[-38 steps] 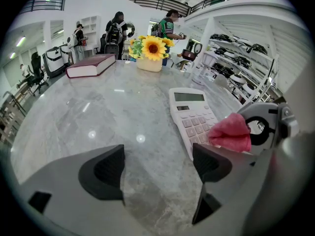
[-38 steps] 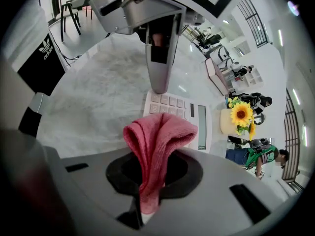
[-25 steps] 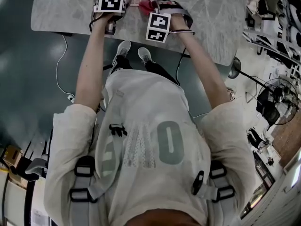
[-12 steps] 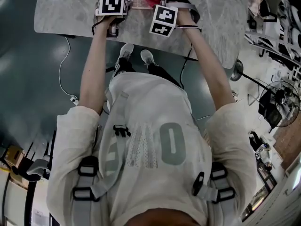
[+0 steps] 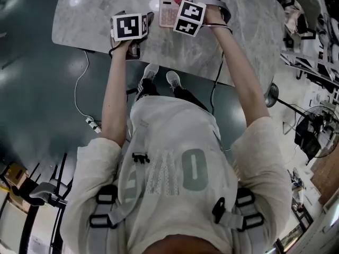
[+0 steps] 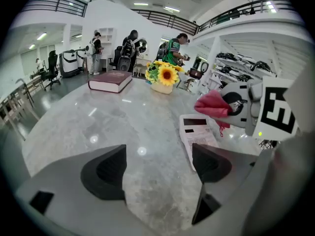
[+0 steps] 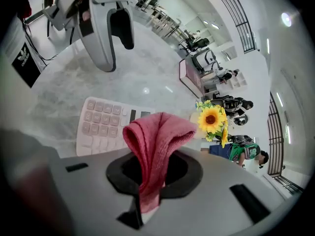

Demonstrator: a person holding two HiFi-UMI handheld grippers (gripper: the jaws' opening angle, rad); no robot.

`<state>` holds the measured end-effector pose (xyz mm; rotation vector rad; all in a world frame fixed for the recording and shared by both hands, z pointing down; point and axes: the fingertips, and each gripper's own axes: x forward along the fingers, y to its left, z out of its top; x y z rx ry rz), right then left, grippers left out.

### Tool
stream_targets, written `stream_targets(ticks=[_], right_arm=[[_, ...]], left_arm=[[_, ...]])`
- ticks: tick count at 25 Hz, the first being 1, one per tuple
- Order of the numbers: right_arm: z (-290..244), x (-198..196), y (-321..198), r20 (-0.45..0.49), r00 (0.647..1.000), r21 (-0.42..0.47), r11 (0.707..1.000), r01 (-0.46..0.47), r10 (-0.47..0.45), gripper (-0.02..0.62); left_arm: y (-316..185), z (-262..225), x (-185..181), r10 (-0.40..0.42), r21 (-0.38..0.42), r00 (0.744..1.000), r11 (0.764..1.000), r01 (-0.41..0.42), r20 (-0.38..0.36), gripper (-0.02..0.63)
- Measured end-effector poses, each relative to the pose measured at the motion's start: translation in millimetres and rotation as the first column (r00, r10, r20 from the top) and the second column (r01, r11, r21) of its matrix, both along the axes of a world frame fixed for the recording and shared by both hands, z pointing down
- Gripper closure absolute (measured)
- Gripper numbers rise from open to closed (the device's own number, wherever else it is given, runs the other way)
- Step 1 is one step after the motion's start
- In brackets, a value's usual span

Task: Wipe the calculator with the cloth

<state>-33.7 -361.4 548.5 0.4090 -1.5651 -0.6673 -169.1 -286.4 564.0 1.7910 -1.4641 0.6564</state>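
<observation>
The left tongs [image 6: 158, 168] stand with jaws apart and nothing between them but bare marble bench [image 6: 98, 122], hovering low over its near part. The right tongs [image 7: 153, 171] are clamped on a pinkish-red cloth [image 7: 157, 132], which bunches up in a fold above the pinched jaws. The pale calculator [image 6: 197, 132] lies flat on the bench just ahead and to the right of the left tongs, partly hidden behind that pair's right jaw. Seen from the right tongs, it sits below and to the left of the cloth, keys up. The cloth is held over the calculator's display end; I cannot tell whether it touches. Well beyond both tongs, at the far side of the bench, are a dark red book [image 6: 110, 80] and a pot of sunflowers [image 6: 165, 75].
</observation>
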Motion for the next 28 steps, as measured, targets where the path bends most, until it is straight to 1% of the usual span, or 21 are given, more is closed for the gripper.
stream_targets(ticks=[5,7,15,21,24,26,28], right_arm=[[19.5,-16.9,-9.5,-0.026,1.0,-0.033,0.999,0.012,-0.013,0.543],[26.6,-21.1,-9.7,-0.037,0.999,-0.044,0.999,0.01,-0.012,0.542],[38.6,-20.1,-11.5,-0.079,0.997,-0.055,0.998,-0.007,0.003,0.542],[47.5,-21.2,5.4,-0.097,0.995,-0.084,0.996,0.016,-0.024,0.541],[51.1,-19.8,12.5,-0.089,0.996,-0.092,0.996,0.009,-0.018,0.542],[51.9,-20.2,17.8,-0.088,0.996,-0.104,0.995,0.012,-0.021,0.543],[52.7,-20.8,24.2,-0.087,0.996,-0.119,0.993,0.011,-0.022,0.543]], left_arm=[[-2.7,-11.0,-12.0,-0.021,0.035,1.0,0.999,0.021,-0.002,0.184],[-0.6,-13.3,-14.5,-0.028,0.038,1.0,0.999,0.028,-0.01,0.184],[-3.1,-16.3,-20.3,-0.034,0.042,0.999,0.998,0.035,-0.007,0.184],[-5.8,-18.0,-19.2,-0.03,0.049,0.999,0.998,0.031,-0.02,0.184],[-12.3,-26.9,-14.9,-0.02,0.109,0.998,0.994,0.027,-0.063,0.184],[-16.3,-35.9,-15.6,-0.028,0.153,0.996,0.987,0.042,-0.089,0.184],[-18.3,-42.9,-17.9,-0.045,0.174,0.994,0.983,0.063,-0.103,0.184]])
